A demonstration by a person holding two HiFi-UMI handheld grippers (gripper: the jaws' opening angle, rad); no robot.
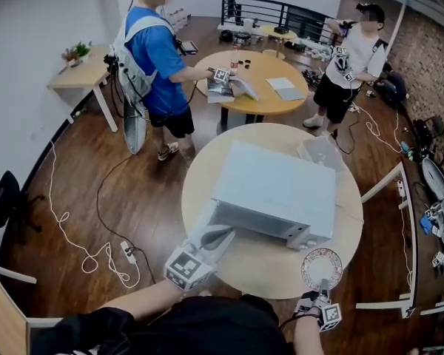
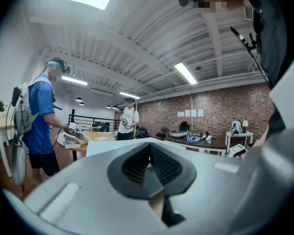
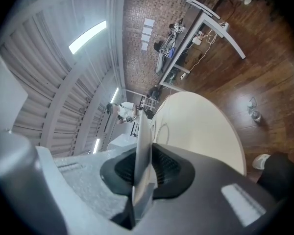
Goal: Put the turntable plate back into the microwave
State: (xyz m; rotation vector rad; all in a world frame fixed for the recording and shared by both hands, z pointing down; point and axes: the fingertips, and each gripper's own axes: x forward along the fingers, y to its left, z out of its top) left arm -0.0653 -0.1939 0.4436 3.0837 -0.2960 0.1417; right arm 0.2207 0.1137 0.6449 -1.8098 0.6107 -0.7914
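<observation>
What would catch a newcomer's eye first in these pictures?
First, the boxy pale grey microwave in the middle of the round beige table. Next, the round clear glass turntable plate near the table's front right edge, clamped by its rim in the right gripper.

The microwave (image 1: 274, 191) stands in the middle of the round table (image 1: 203, 183). The plate (image 1: 322, 267) is before its right end, at the table's near edge. Behind stands a second table (image 1: 263, 69), between two people.
</observation>
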